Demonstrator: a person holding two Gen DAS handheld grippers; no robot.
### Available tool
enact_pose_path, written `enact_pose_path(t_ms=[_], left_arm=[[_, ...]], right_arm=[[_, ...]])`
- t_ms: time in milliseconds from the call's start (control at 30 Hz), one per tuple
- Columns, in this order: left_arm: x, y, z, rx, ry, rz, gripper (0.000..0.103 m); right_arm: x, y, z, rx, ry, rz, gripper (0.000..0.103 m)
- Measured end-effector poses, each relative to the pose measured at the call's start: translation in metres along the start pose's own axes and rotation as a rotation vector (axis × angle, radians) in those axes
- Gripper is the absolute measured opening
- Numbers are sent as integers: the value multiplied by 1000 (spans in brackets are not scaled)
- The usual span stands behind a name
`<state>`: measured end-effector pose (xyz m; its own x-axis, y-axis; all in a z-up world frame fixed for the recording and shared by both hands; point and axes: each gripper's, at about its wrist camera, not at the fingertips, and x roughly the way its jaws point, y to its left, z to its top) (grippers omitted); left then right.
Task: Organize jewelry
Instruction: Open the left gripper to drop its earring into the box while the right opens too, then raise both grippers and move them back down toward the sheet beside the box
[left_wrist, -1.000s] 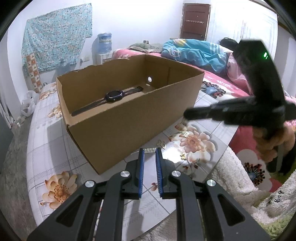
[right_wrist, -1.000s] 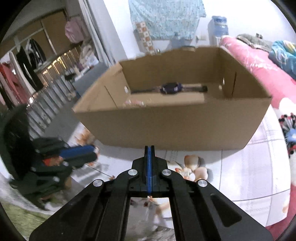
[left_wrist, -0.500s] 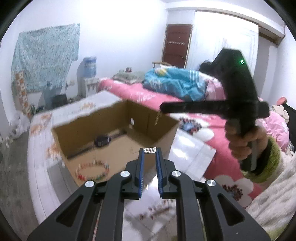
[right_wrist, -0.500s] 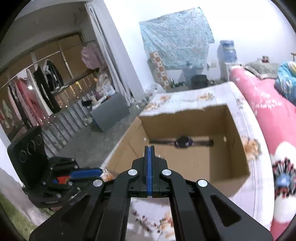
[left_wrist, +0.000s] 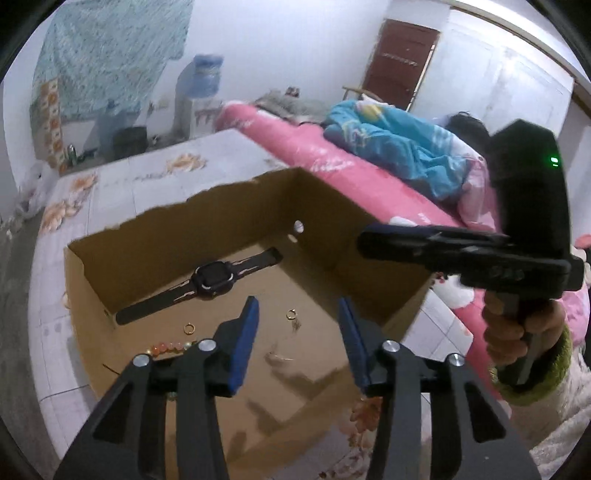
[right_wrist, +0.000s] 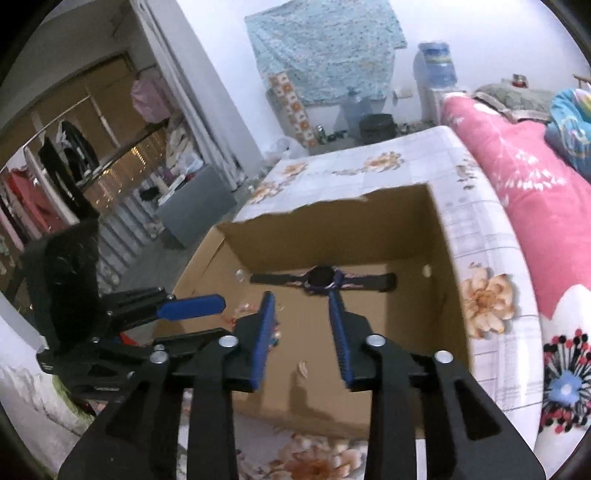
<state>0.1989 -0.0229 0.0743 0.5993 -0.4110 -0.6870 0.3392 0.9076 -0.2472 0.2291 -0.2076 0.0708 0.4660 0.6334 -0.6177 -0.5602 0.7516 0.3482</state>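
An open cardboard box (left_wrist: 373, 273) (right_wrist: 447, 295) stands on the flowered table. On its floor lie a dark wristwatch (left_wrist: 208, 282) (right_wrist: 320, 278), two gold rings (left_wrist: 291, 314), a bead bracelet (left_wrist: 166, 348) and a small pale piece (left_wrist: 276, 356) (right_wrist: 303, 367). My left gripper (left_wrist: 298, 310) (right_wrist: 221, 317) hangs over the box with its jaws opening and nothing between them. My right gripper (right_wrist: 300, 301) (left_wrist: 364, 242) also hovers above the box, its jaws opening and empty.
The table (right_wrist: 491, 236) wears a white cloth with flowers. A pink bed (left_wrist: 332, 166) with a blue blanket runs along the right. A hand (left_wrist: 517, 332) holds the right gripper. A water dispenser (right_wrist: 434, 74) and clothes racks stand at the back.
Both grippers rose and came over the open box. Both jaws went from shut to open, and the small silvery piece at the left fingertips is gone from them.
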Motion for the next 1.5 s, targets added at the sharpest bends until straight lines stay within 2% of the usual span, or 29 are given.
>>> enact_pose_path(t_ms=[233, 400, 667, 800, 1000, 1100, 1167, 1300, 1333, 1400, 1500], left_arm=[[0, 17, 1, -55, -14, 43, 66], [-10, 21, 2, -92, -50, 54, 76], [-53, 3, -14, -41, -155, 63, 88], [-80, -9, -29, -1, -205, 47, 95], [-97, -25, -59, 38, -191, 18, 97], [-92, -37, -81, 61, -139, 9, 97], [-81, -43, -93, 62, -89, 18, 97], [-36, -53, -114, 71, 59, 126, 97], [-22, -54, -120, 78, 99, 135, 97], [-1, -58, -127, 103, 164, 166, 97], [22, -62, -135, 148, 230, 198, 97]], right_arm=[[-28, -28, 0, 55, -75, -16, 41], [-54, -27, -7, 56, -152, -45, 60], [-86, -3, -24, 22, -241, -15, 79], [-102, 8, -38, 15, -276, 22, 82], [-118, 17, -69, 54, -301, 6, 88], [-113, 15, -94, 89, -264, -55, 91], [-103, 11, -110, 116, -221, -128, 91], [-56, 4, -134, 137, -37, -472, 91], [-46, 3, -138, 126, 3, -527, 91], [-28, 2, -142, 98, 74, -601, 91], [-9, -2, -147, 74, 135, -633, 94]])
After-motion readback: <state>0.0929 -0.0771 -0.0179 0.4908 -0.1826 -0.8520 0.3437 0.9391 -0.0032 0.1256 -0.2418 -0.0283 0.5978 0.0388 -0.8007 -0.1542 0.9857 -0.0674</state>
